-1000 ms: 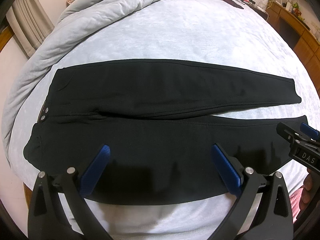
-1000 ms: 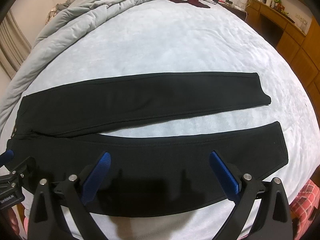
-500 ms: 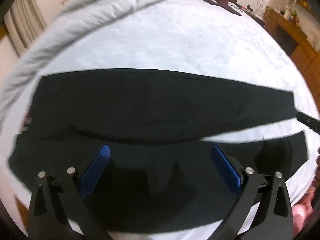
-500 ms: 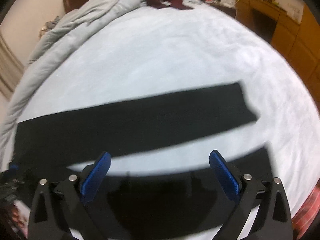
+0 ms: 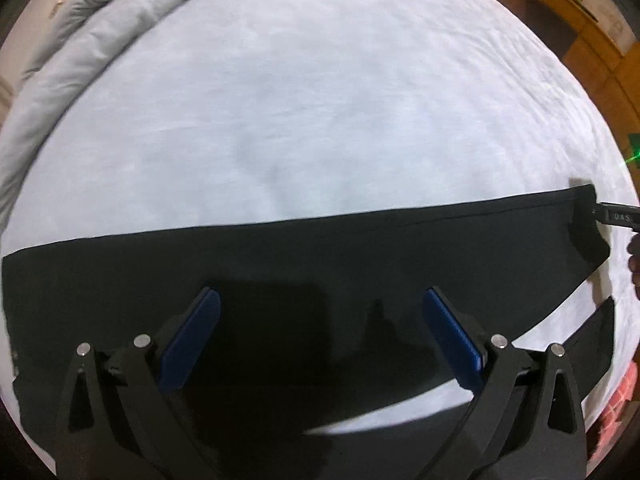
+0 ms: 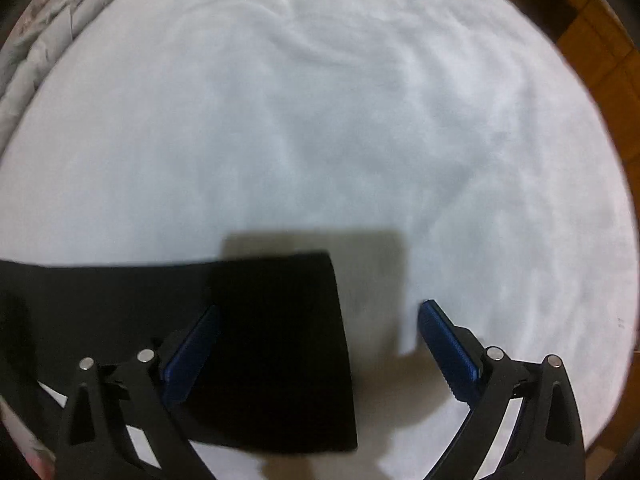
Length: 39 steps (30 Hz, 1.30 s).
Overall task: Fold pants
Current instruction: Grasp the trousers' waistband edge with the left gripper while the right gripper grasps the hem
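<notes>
Jaws, left gripper: apart, holding nothing, above the pants
Jaws, right gripper: apart, empty, over the far leg hem
Pants: black, flat on the bed, legs parted toward the hems
Duvet: bunched beyond the pants
Step, judged: reaching to take hold for the lengthwise fold
Next move: close on one leg's outer edge, lay it over the other leg

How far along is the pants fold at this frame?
Done: black pants lie flat on the bed, legs still apart, unfolded. In hand: nothing; left gripper open over the far leg, right gripper open at its cuff. Left: every fold.
</notes>
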{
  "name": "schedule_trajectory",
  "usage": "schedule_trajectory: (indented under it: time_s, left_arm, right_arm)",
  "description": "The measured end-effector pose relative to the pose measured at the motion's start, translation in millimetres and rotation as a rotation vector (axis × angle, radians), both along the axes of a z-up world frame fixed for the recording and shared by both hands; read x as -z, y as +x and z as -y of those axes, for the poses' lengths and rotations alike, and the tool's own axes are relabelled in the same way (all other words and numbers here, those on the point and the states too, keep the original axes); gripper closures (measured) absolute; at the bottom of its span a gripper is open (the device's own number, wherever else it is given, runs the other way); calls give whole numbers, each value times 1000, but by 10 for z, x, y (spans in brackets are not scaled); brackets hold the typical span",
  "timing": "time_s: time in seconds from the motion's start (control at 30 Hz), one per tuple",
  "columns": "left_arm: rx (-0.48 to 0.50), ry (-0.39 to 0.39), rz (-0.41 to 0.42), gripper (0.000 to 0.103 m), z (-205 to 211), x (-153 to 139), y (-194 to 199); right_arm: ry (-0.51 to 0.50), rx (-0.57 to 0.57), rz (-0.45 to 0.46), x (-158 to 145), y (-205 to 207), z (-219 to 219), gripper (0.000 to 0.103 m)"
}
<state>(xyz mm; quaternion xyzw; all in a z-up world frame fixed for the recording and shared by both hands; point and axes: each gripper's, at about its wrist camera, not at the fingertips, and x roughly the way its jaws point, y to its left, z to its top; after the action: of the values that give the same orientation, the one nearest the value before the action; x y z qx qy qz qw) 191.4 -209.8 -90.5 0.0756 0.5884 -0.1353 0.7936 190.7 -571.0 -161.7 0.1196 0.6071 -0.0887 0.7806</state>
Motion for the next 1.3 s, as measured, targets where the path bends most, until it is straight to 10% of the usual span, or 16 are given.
schedule_trajectory:
  time_s: [0.2, 0.33, 0.43, 0.53, 1.3]
  left_arm:
    - [2, -36, -58, 3, 226, 163, 102]
    - [10, -22, -60, 3, 297, 198, 98]
    - [3, -23, -56, 3, 263, 174, 108]
    - [-4, -30, -58, 3, 235, 147, 121]
    - [169, -47, -194, 3, 590, 602, 660]
  right_arm:
    - [50, -72, -15, 197, 96, 121, 8]
    - [70, -157, 26, 150, 13, -14, 50]
    - [32, -188, 21, 146, -28, -128, 56]
    - [-32, -218, 22, 129, -116, -166, 96]
    - [41, -209, 103, -270, -595, 236, 96]
